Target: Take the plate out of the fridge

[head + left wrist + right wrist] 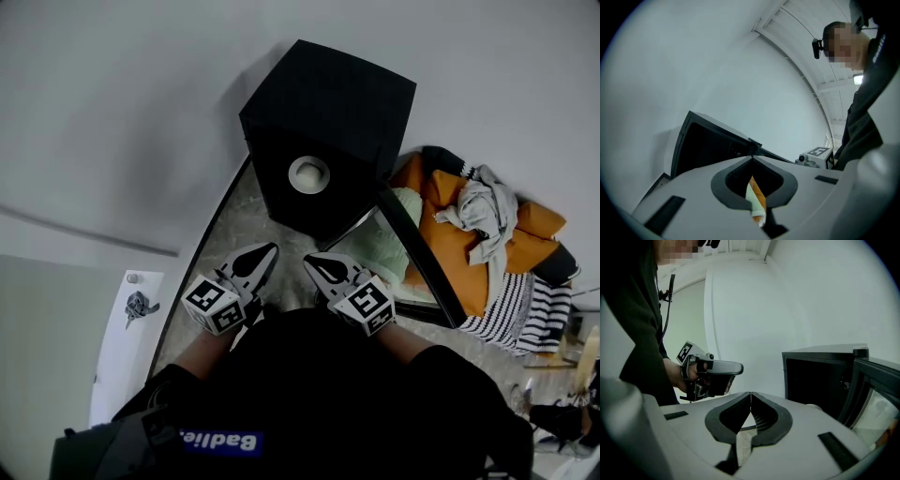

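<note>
In the head view a small black fridge (328,103) stands on the floor against the wall, with its door (417,248) swung open to the right. Inside its dark opening lies a round white plate (308,174). My left gripper (270,249) and right gripper (309,259) hover side by side just in front of the opening, both shut and empty, clear of the plate. In the left gripper view the jaws (752,158) meet below the fridge (712,145). The right gripper (750,393) is shut too, with the fridge (820,380) to its right.
Right of the fridge, a sofa with orange cushions (469,253), a heap of grey clothing (478,211) and a striped blanket (525,309). The floor (234,234) is speckled stone. A white panel with a small dark figure (139,305) stands at the left.
</note>
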`<state>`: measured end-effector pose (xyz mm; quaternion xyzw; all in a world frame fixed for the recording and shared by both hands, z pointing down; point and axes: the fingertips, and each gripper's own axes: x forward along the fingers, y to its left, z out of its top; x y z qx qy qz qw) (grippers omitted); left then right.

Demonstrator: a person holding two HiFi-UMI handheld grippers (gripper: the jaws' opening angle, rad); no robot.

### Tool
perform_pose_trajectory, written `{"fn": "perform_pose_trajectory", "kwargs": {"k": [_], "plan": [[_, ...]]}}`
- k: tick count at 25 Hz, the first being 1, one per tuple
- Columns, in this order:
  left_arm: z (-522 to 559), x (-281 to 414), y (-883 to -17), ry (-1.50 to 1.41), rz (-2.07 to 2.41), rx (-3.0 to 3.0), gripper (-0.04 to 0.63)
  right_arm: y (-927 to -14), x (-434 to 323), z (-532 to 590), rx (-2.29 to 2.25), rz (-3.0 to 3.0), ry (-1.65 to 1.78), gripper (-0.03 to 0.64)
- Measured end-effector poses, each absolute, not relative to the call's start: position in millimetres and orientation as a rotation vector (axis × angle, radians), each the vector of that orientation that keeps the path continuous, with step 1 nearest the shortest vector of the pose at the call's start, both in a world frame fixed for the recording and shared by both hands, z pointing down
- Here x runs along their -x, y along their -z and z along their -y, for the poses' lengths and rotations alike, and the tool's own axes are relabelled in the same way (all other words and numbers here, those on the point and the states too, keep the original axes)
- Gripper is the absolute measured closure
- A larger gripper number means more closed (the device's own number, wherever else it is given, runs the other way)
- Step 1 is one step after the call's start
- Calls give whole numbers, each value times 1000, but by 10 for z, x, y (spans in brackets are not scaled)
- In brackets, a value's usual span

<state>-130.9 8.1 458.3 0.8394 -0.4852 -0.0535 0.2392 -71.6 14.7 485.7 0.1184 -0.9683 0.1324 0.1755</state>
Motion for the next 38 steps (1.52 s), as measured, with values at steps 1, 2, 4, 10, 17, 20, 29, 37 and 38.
{"fn": "perform_pose_trajectory", "kwargs": {"k": [1, 2, 4, 10, 17, 20, 29, 37, 38], "plan": [[-49, 1300, -4595, 149, 1325, -2294, 588, -4859, 705, -129, -333, 2743, -376, 606], [-22, 1289, -4611, 153, 1319, -2290, 588, -4861, 696, -114, -331, 2744, -376, 606], [27, 1268, -4653, 162, 1306, -2278, 588, -4867, 678, -87, -329, 2744, -377, 606], [208, 1239, -4746, 188, 1308, -2245, 588, -4916, 620, -40, -325, 2736, -396, 606], [398, 1232, -4976, 191, 1285, -2211, 585, -4997, 539, -38, -338, 2709, -407, 605], [499, 1249, -5067, 201, 1289, -2176, 581, -4995, 485, -24, -351, 2700, -413, 604], [748, 1341, -5322, 225, 1274, -2081, 546, -5013, 406, 69, -391, 2682, -423, 604], [921, 1465, -5557, 258, 1266, -1988, 525, -5034, 370, 88, -398, 2658, -434, 606], [955, 1479, -5586, 263, 1262, -1979, 505, -5042, 363, 97, -402, 2654, -438, 604]]}}
